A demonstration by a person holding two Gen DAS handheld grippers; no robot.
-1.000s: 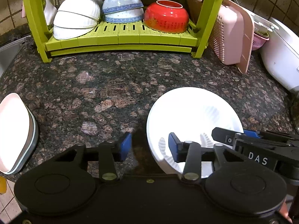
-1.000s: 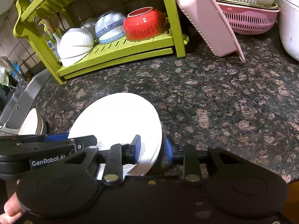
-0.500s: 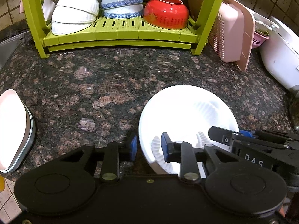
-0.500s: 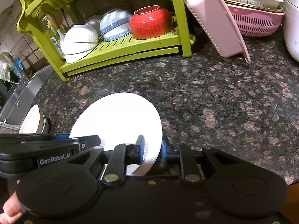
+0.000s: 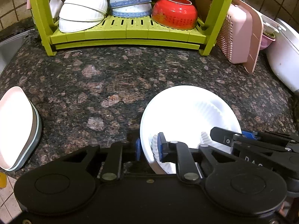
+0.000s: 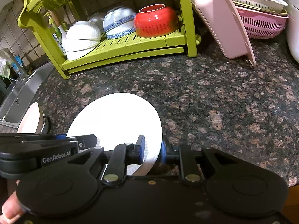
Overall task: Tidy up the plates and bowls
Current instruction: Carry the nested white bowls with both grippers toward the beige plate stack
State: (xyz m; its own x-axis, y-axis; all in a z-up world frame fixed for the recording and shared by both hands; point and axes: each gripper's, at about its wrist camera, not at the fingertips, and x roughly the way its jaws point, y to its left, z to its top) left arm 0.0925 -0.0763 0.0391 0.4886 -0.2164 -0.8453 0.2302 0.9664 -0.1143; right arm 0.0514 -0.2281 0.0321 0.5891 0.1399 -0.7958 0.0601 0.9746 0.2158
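Note:
A white round plate (image 5: 188,112) with a fluted rim is held over the granite counter (image 5: 112,78). My left gripper (image 5: 148,147) is shut on its near left rim, and the right gripper (image 6: 152,150) is shut on the near right rim of the same plate (image 6: 115,119). The plate looks slightly tilted. At the back stands a green dish rack (image 5: 127,35) holding upturned white bowls (image 5: 82,16), a blue-patterned bowl (image 5: 130,3) and a red bowl (image 5: 174,12).
Stacked pale pink and grey plates (image 5: 16,128) sit at the counter's left edge near a steel sink (image 6: 20,97). A pink basket (image 5: 239,37) leans by the rack. A pink colander (image 6: 261,22) and a white appliance (image 5: 284,56) stand at the right.
Both grippers have closed from open onto the plate's rim. The cameras have moved a little closer to the rack.

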